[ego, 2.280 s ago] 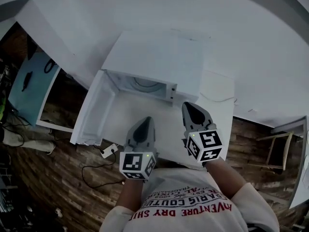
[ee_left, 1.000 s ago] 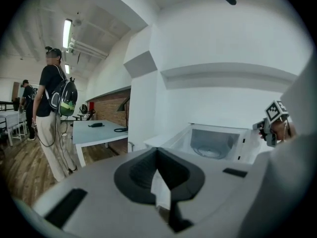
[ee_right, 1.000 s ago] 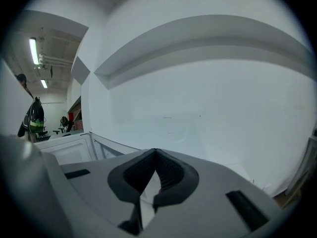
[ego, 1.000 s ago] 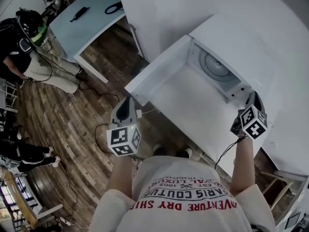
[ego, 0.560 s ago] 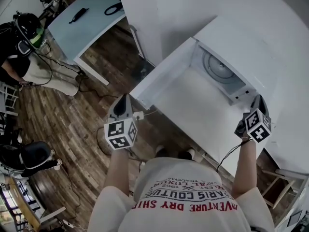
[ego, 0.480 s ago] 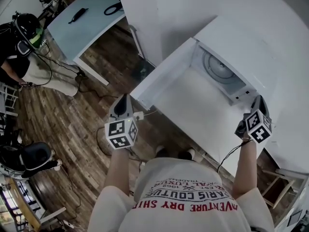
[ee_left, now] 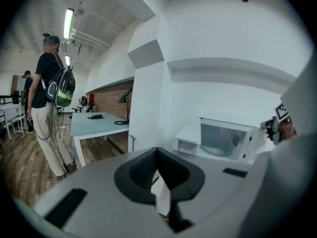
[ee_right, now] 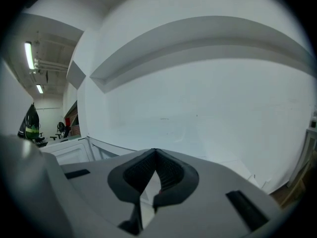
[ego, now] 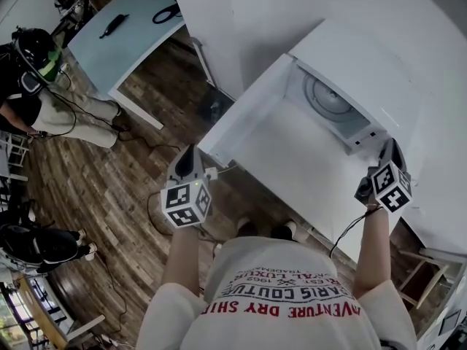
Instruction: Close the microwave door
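Observation:
The white microwave (ego: 365, 57) stands on a white table (ego: 299, 170) against the wall, its glass turntable (ego: 330, 100) in plain sight. Its door (ego: 244, 104) is swung wide open toward the left. My left gripper (ego: 191, 152) is shut and empty, its tip just outside the door's free edge and apart from it. My right gripper (ego: 392, 143) is also shut and empty, at the microwave's front right corner. The left gripper view shows the microwave (ee_left: 223, 140) ahead beyond that gripper (ee_left: 157, 152). The right gripper (ee_right: 155, 155) faces mostly white wall.
A pale blue table (ego: 124, 39) stands at the upper left, with a person (ego: 33, 71) beside it and another person (ego: 36, 243) lower left. Cables (ego: 149, 195) trail over the wooden floor. A white wall corner (ego: 211, 20) juts out behind the door.
Both grippers, earlier close together in front of the microwave, have spread apart: left to the door's outer edge, right to the microwave's right. In the last half second they barely moved.

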Tool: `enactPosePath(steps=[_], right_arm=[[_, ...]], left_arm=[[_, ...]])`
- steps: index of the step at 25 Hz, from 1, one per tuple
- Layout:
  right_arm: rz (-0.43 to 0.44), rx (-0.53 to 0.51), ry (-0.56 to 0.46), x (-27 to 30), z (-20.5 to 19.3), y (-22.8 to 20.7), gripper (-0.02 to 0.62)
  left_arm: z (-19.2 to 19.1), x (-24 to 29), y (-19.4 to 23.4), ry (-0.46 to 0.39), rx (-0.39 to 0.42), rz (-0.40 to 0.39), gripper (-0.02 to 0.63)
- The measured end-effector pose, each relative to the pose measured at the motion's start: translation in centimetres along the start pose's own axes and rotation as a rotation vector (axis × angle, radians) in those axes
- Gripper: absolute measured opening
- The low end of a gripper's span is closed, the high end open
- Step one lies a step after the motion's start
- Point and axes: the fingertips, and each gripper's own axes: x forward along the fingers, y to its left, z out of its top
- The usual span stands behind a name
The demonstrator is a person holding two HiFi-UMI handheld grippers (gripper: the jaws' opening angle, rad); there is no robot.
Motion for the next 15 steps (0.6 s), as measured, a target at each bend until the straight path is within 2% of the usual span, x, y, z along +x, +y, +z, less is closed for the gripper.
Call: enactPosePath(steps=[11,15], right_arm=[[0.042,-0.025,-0.003,-0.3,0.2,0.3,0.012],[0.084,-0.013,0.009,-0.3,0.2,0.2,0.012]], left_arm=[[-1.5,-1.5,-4.5,0.030,-0.040,-0.067,-0.003],[-2.2,-2.2,-7.2,0.048,-0.026,-0.102,-0.003]])
